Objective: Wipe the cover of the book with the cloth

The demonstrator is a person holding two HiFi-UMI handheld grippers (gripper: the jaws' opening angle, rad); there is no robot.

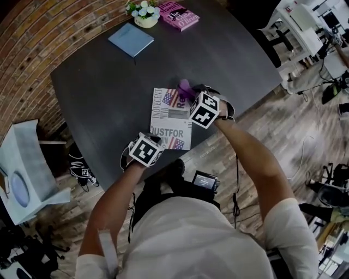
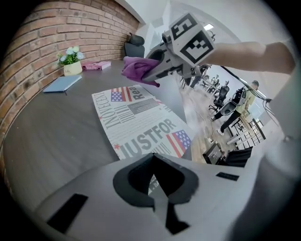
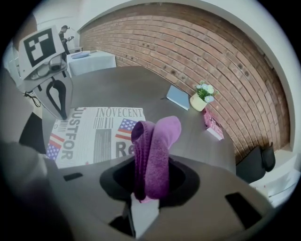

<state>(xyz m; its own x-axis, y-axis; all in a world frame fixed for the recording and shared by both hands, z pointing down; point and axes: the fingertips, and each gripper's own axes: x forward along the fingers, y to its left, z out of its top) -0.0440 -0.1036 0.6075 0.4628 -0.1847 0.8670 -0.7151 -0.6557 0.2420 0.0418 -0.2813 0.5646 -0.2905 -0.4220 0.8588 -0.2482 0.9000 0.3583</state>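
Tongs first: the left gripper [image 2: 153, 159] has its jaws together, the tips meeting with nothing between them, low over the book [image 1: 170, 117] at its 7 o'clock corner. Whether the tips press on the cover cannot be told. The right gripper [image 1: 192, 99] is clamped on the cloth [image 3: 155, 150], at the book's 1 o'clock corner.

The cloth is purple and fuzzy. It is folded double, so two rounded lobes stand out past the jaws. From the left gripper view it hangs over the far end of the cover; contact with the cover cannot be made out.

The book lies flat and closed on the dark table [image 1: 98, 92], close to the table's 6 o'clock edge, its near end almost at the rim. Its cover is white and laid out like a newspaper page. Large grey letters read "INOVECENT" along one side and "JUSTFOR" across the near part. Two small American flags show, one near the far end and one near the near end, with a grey block and fine lines of print between them. A small red star sits by the near lettering. Big letters "Re" run under the cloth.

At 11 o'clock from the book lies a blue book [image 1: 131, 39]. At 12 o'clock, by the table's far edge, stand a flower pot [image 1: 145, 14] and, just beside it, a pink book [image 1: 179, 14].
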